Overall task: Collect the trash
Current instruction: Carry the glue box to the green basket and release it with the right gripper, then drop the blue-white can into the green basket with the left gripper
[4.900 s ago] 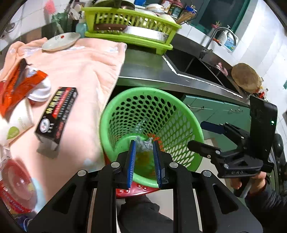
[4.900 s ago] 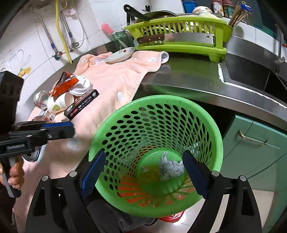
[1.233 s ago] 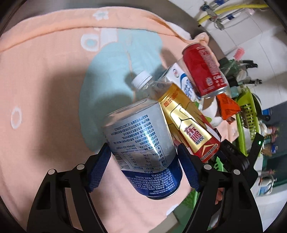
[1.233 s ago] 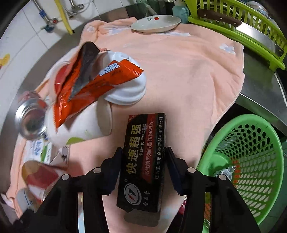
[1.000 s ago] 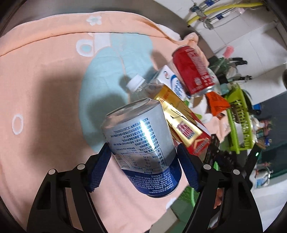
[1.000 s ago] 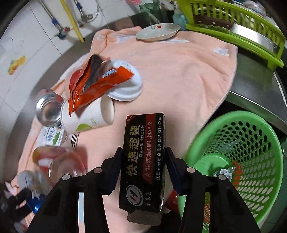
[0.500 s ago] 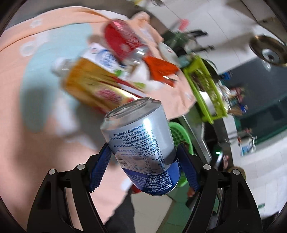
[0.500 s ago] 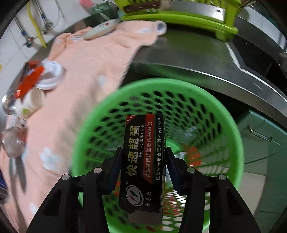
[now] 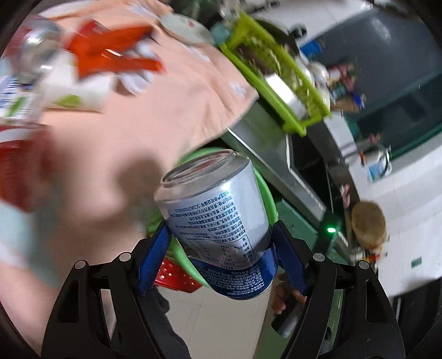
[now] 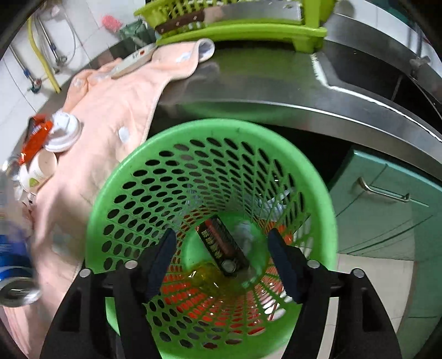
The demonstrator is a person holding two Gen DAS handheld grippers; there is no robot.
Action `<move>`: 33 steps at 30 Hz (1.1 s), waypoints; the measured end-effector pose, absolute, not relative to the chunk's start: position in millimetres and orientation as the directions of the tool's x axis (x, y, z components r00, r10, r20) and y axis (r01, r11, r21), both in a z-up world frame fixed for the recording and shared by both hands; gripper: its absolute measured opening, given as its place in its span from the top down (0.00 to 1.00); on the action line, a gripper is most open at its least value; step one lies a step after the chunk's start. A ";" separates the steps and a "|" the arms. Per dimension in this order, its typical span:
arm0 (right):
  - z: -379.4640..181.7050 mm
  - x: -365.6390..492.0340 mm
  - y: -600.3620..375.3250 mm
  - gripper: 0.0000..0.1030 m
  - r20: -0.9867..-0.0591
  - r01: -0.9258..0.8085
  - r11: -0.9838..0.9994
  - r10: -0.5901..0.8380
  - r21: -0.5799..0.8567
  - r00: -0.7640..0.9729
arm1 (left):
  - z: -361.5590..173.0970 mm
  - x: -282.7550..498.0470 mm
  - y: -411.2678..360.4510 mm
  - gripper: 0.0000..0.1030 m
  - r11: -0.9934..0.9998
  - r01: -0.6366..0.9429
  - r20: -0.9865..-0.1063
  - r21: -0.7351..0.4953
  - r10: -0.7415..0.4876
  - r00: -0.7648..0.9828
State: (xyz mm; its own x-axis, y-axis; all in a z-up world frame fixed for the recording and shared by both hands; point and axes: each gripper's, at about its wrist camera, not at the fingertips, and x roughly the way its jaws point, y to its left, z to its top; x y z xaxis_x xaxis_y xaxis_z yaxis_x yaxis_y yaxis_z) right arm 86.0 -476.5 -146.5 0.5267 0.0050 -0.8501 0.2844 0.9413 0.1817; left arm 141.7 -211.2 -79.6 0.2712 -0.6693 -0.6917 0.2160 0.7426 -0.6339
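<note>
My left gripper is shut on a silver and blue drink can, held tilted in front of the green perforated basket, whose rim shows behind it. My right gripper hangs over the mouth of the green basket; its jaws are opening and nothing is between them. The black glue box lies at the bottom of the basket beside crumpled white paper. The same can shows blurred at the left edge of the right wrist view.
A peach towel covers the steel counter, with an orange wrapper, a white lid, a paper cup and a red can on it. A lime dish rack stands behind. The sink and a teal cabinet are at the right.
My right gripper let go of the black box, which dropped into the basket. My left gripper swung with the can from over the towel towards the basket.
</note>
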 end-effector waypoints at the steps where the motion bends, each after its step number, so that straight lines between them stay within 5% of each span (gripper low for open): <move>1: -143.3 81.4 -478.1 0.34 -0.845 0.285 0.940 0.006 0.187 0.534 | -84.9 144.5 -220.4 0.28 0.751 0.220 -0.705 -0.623 -0.661 0.258; 19: -127.4 35.9 -487.5 0.28 -0.803 0.276 0.936 0.010 0.217 0.596 | -138.1 162.3 -291.3 0.21 0.797 0.290 -0.801 -0.530 -0.583 0.136; 33: -105.3 45.0 -435.6 0.25 -0.779 0.153 0.965 0.074 0.214 0.623 | -94.6 140.5 -206.6 0.21 0.830 0.275 -0.781 -0.486 -0.553 0.291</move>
State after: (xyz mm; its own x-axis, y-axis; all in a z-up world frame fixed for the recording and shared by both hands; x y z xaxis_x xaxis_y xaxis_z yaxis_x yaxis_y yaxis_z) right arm 45.0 -435.6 -105.3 0.6230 0.0737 -0.7787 0.1530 0.9648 0.2137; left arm 140.5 -206.6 -94.6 0.2907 -0.5534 -0.7806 0.2747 0.8297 -0.4859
